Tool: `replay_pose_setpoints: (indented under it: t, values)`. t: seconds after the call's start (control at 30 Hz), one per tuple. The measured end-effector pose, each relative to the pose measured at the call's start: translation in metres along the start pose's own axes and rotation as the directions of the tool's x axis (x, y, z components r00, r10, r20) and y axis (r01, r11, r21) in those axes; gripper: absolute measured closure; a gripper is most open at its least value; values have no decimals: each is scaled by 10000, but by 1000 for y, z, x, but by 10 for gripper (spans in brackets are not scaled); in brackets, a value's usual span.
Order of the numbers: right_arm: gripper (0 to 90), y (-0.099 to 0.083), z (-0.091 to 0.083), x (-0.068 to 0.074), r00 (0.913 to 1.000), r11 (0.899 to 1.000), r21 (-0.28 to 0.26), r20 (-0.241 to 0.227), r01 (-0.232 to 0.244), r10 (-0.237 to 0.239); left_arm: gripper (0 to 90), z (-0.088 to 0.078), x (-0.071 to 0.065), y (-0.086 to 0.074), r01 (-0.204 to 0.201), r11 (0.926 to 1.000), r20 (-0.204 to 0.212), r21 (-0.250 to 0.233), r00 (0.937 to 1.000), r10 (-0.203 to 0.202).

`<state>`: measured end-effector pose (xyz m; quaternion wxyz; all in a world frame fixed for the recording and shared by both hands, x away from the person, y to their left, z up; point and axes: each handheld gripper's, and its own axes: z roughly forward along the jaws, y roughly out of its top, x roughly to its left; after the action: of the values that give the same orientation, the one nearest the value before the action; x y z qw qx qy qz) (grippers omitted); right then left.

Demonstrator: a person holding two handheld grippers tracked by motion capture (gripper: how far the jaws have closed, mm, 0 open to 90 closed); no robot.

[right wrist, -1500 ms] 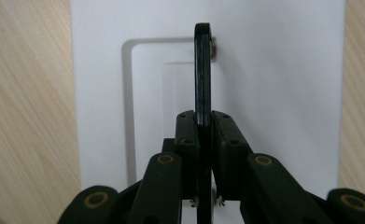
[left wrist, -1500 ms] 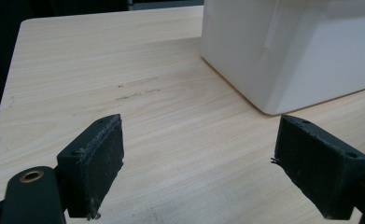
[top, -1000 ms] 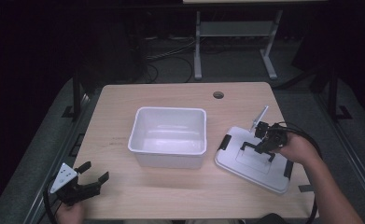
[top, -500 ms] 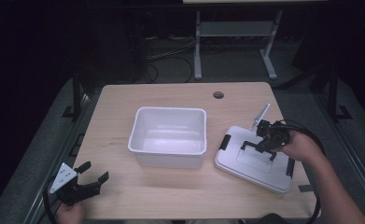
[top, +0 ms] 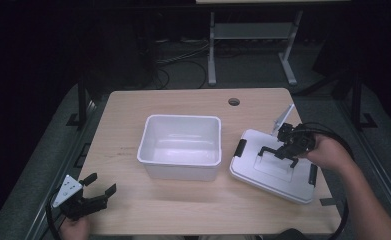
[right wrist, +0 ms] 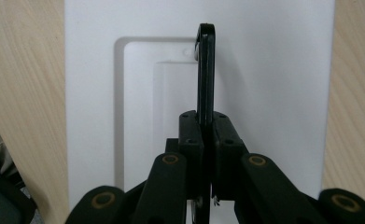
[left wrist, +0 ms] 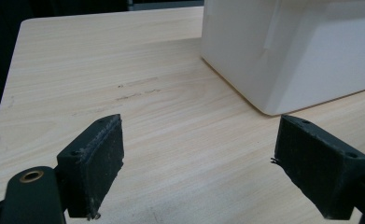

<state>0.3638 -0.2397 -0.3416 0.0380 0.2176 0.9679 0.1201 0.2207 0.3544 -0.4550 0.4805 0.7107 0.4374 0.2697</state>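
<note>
left gripper: parked at the near-left table edge, jaws wide apart, nothing between them; same spot as a second ago.
table: light wood, bare between left gripper and bin.
bin: white open storage box, mid-table, looks empty; unmoved since the earlier frames.
lid: white, black side clips, lies flat-ish on the table just right of the bin, not touching it.
lid handle: black bail, swung upright, seen edge-on in the right gripper view.
right gripper: jaws clamped tight on the lid handle.
change: right gripper sits slightly higher than a second ago; lid hardly shifted.
risk 1: handle pivots, so the lid likely swings or tilts on lift and could clip the bin rim.
risk 2: thin handle could slip in the pads if the pull goes sideways.
</note>
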Motion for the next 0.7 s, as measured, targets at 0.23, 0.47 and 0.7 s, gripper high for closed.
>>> replay_pose_setpoints:
  t: [0.23,0.47,0.7]
  values:
    - [845,2,-15,3,9999,9999,-12,84,112,-112,150,0,0,0,8,10000,1,-11,10000,-8]
    - [845,5,-29,5,9997,9998,-36,109,201,-201,150,0,-1,0,-7,10000,1,-7,10000,7]
    - [845,8,-45,6,9992,9994,-61,196,339,-338,150,0,0,0,6,10000,1,-15,10000,-6]
